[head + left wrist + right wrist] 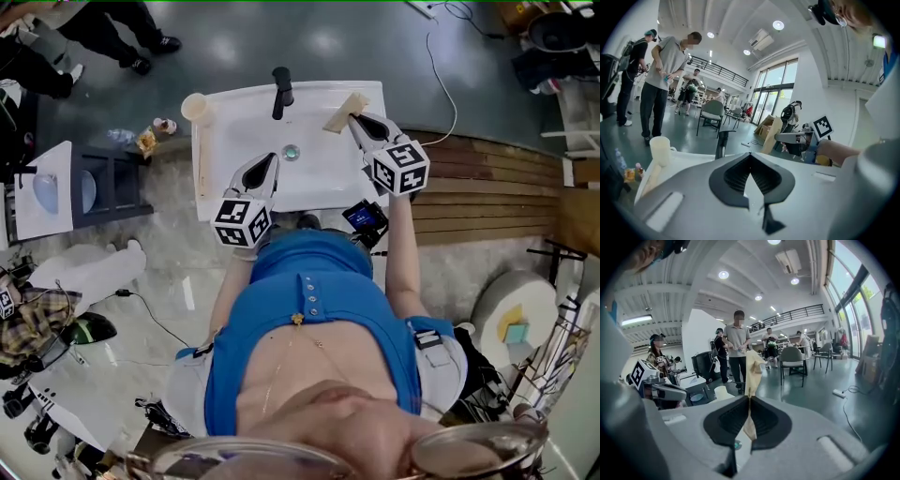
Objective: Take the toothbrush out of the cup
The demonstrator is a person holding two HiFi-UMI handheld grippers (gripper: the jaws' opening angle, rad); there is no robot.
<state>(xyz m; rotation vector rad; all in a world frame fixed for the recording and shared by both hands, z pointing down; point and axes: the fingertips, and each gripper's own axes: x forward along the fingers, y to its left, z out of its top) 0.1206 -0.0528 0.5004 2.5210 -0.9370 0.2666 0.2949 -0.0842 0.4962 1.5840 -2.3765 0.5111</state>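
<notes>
Already out, seemingly: right hand-held gripper (pixel 356 120) pinches toothbrush (pixel 342 112), well apart from cup (pixel 194 106); left hand-held gripper (pixel 750 155) pressed together, empty. Next: set down.

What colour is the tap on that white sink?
The tap is black, clearest in the head view.

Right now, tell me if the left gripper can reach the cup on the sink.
Probably yes: the left gripper, shut and empty, hovers over the sink; nothing stands between it and the cup.
</notes>
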